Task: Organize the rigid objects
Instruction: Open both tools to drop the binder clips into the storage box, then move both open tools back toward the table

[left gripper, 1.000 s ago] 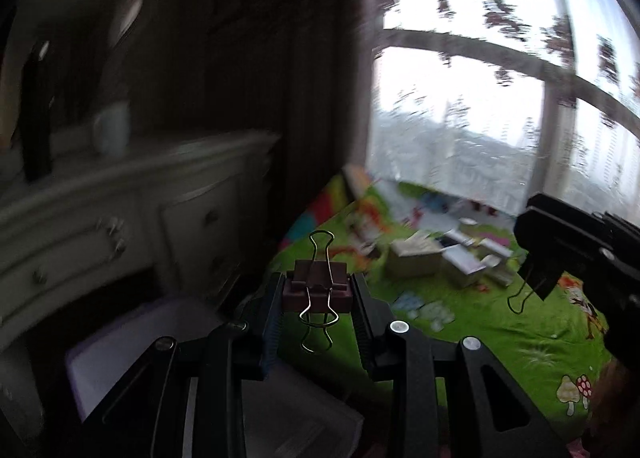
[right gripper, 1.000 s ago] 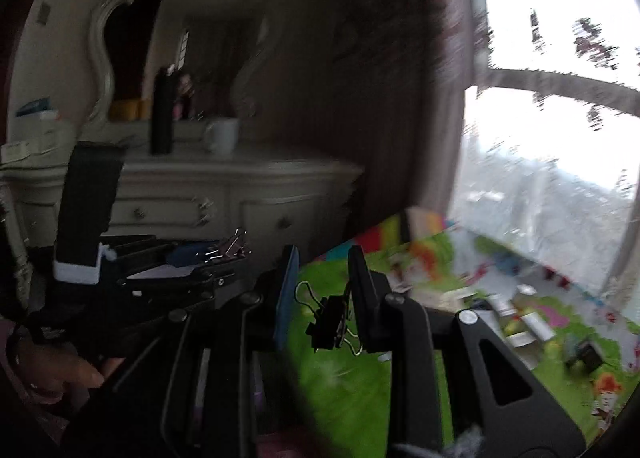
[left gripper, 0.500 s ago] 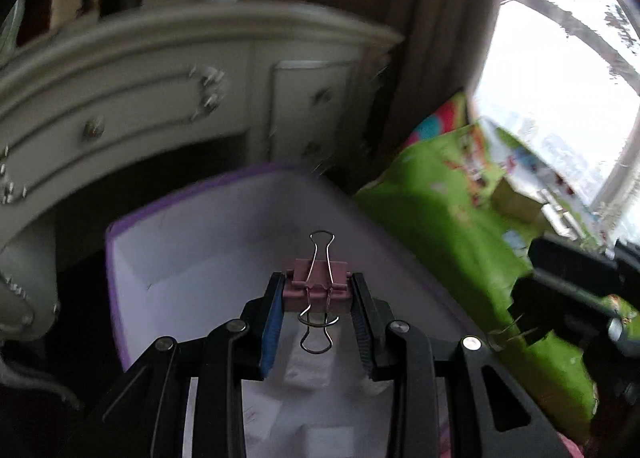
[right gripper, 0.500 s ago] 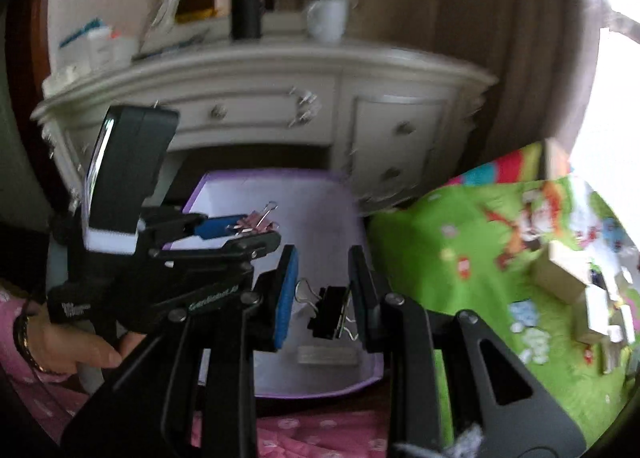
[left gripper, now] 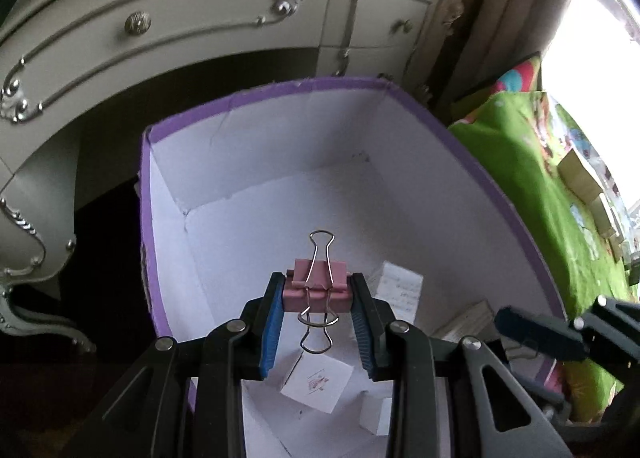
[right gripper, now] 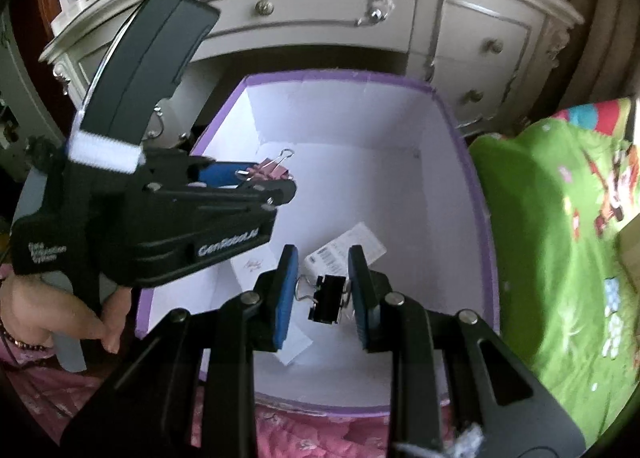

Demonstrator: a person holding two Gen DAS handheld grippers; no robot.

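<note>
A pink metal binder clip (left gripper: 316, 286) was gripped by the left tongs (left gripper: 316, 312), a black binder clip (right gripper: 329, 298) by the right tongs (right gripper: 324, 294), both poised above the purple-rimmed white cardboard box (right gripper: 452, 126) for dropping

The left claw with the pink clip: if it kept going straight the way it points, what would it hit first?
Probably the white floor of the purple box. The left claw grips the pink binder clip and points down into the open box, with no obstacle ahead, though depth is unclear.
</note>
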